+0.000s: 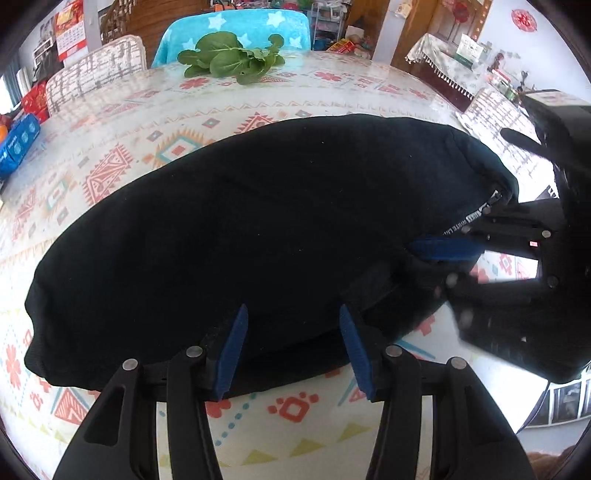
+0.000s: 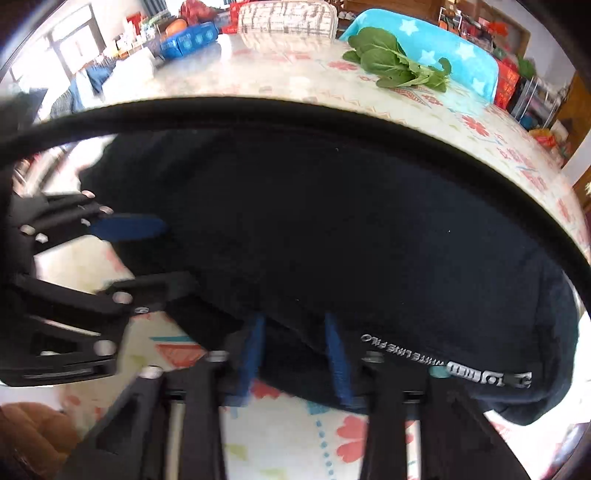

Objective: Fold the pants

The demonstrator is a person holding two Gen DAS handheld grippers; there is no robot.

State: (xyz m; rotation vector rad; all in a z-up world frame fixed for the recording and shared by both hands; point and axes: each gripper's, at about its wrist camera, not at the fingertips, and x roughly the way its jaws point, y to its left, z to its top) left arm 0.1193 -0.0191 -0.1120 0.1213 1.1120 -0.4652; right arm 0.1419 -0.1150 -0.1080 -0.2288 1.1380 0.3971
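Fabric of the black folded pants (image 1: pixel 240 229) appears soft, limp; best gripped along the near edge, which left gripper (image 1: pixel 291 347) and right gripper (image 2: pixel 295 350) straddle, jaws apart.

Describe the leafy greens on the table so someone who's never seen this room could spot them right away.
Start at the table with its patterned orange and teal cloth, then look past the black pants spread across the near side. The leafy greens lie on the far edge, in front of a chair draped in a turquoise cover with white stars. They are the only green, loose-leafed thing on the tabletop.
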